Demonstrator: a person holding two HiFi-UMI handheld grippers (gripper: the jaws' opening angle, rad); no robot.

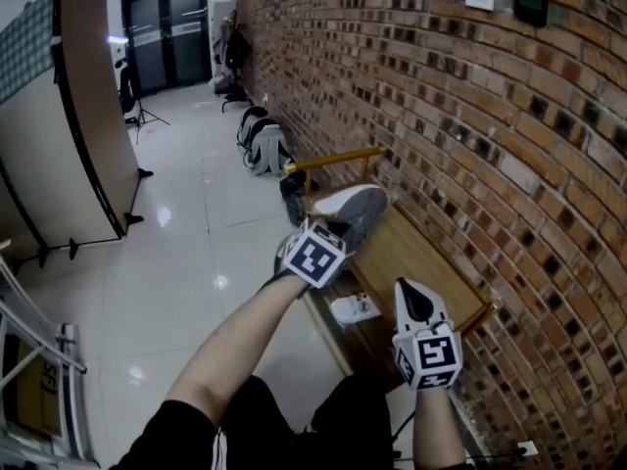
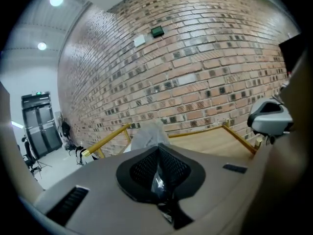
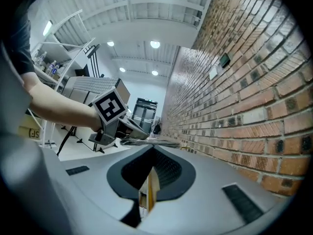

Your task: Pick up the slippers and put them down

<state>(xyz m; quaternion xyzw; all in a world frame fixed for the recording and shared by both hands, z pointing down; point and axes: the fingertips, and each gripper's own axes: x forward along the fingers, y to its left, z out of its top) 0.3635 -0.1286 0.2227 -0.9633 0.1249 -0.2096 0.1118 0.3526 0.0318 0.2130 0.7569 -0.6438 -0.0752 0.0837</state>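
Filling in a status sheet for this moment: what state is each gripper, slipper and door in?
held slipper: plastic-wrapped, in the air over the bench
left gripper: shut on the held slipper
other slipper: lying below the bench top
right gripper: shut, empty
double doors: closed

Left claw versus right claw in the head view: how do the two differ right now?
The left claw is clamped on a grey slipper; the right claw carries no slipper. The left claw reaches out over the wooden rack; the right claw sits lower in the picture, nearer the person. Both bear a cube with square markers.
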